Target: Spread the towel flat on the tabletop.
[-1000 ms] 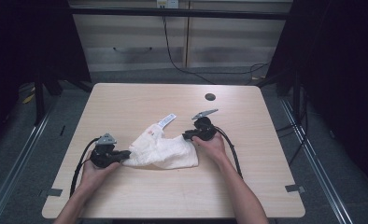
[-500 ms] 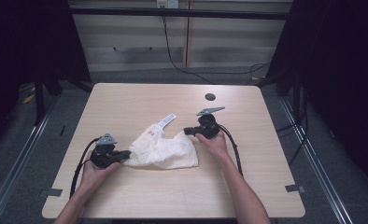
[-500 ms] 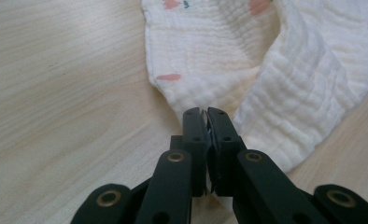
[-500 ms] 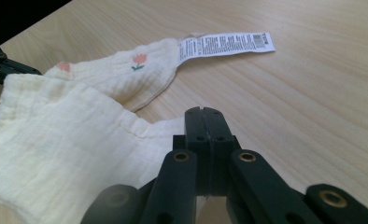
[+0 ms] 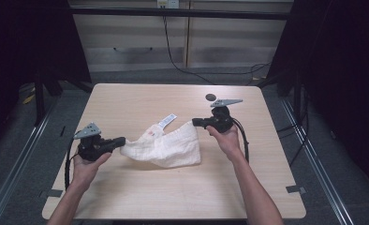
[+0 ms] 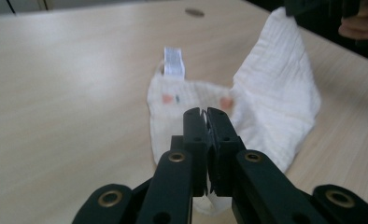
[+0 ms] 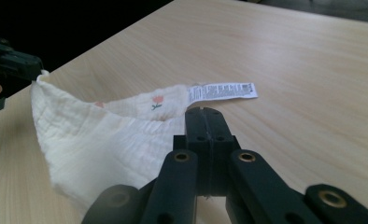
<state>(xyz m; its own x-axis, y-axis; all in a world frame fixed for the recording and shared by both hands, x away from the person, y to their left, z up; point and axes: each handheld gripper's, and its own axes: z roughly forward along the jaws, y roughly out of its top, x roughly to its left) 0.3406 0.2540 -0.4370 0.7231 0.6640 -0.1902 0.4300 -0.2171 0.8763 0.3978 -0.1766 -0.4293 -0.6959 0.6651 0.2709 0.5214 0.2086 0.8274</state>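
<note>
I have just lifted both corners of the white muslin cloth (image 5: 166,146) off the table (image 5: 126,197), so a fold or spread can begin. Left claw (image 5: 121,140) at nine o'clock and right claw (image 5: 195,123) at two o'clock each pinch a corner, right jaws freshly closed; forearms raised, cloth sagging between them.

We see white crinkled muslin cloth (image 5: 166,146) with small pink flower prints and white care label (image 5: 167,121), two corners lifted, middle sagging onto table centre.
</note>
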